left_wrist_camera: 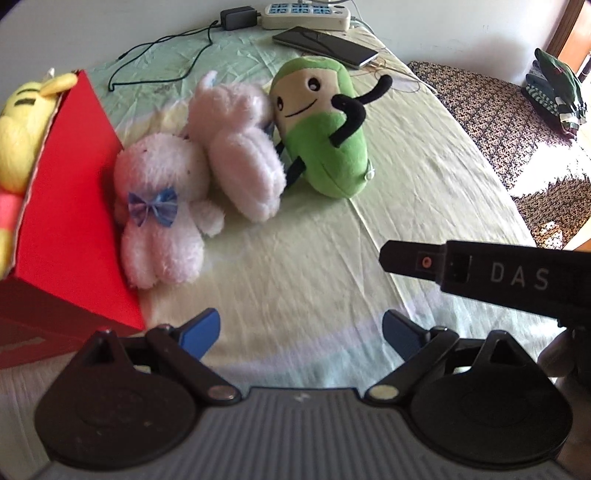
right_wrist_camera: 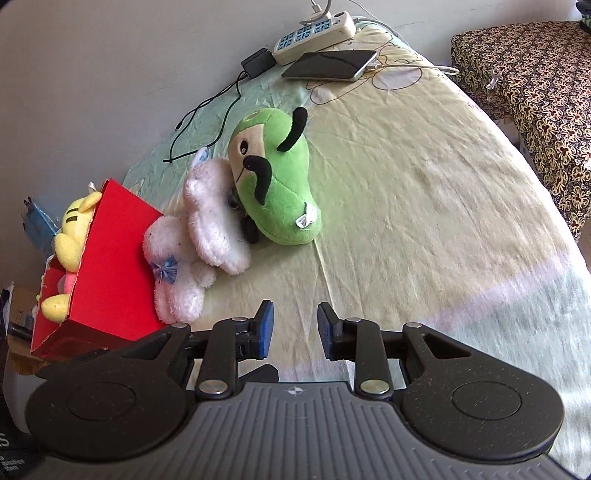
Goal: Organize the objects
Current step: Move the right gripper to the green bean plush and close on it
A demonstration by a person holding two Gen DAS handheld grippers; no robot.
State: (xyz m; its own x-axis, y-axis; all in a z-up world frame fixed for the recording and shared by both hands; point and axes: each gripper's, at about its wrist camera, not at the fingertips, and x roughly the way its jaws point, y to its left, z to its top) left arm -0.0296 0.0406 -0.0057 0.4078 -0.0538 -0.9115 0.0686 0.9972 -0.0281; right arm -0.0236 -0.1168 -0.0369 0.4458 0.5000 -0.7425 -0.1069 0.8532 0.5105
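A red box [left_wrist_camera: 70, 206] [right_wrist_camera: 110, 258] stands at the left on the bed, with a yellow plush [left_wrist_camera: 22, 129] [right_wrist_camera: 74, 229] inside it. A white plush with a blue bow [left_wrist_camera: 159, 206] [right_wrist_camera: 177, 273] leans against the box. A second white plush [left_wrist_camera: 240, 147] [right_wrist_camera: 218, 221] lies beside it. A green plush with black arms [left_wrist_camera: 325, 129] [right_wrist_camera: 277, 177] rests against that one. My left gripper [left_wrist_camera: 301, 332] is open and empty, low over the sheet. My right gripper [right_wrist_camera: 295, 328] is open and empty, above the sheet in front of the plushes; its body shows in the left wrist view [left_wrist_camera: 498, 273].
At the back of the bed lie a power strip [left_wrist_camera: 306, 14] [right_wrist_camera: 314, 31], a black adapter with cable [left_wrist_camera: 236, 18] [right_wrist_camera: 258, 61] and a phone [left_wrist_camera: 325, 46] [right_wrist_camera: 328, 64]. A patterned mattress [left_wrist_camera: 498, 118] [right_wrist_camera: 524, 92] is on the right. The bed sheet [left_wrist_camera: 406, 166] spreads to the right of the plushes.
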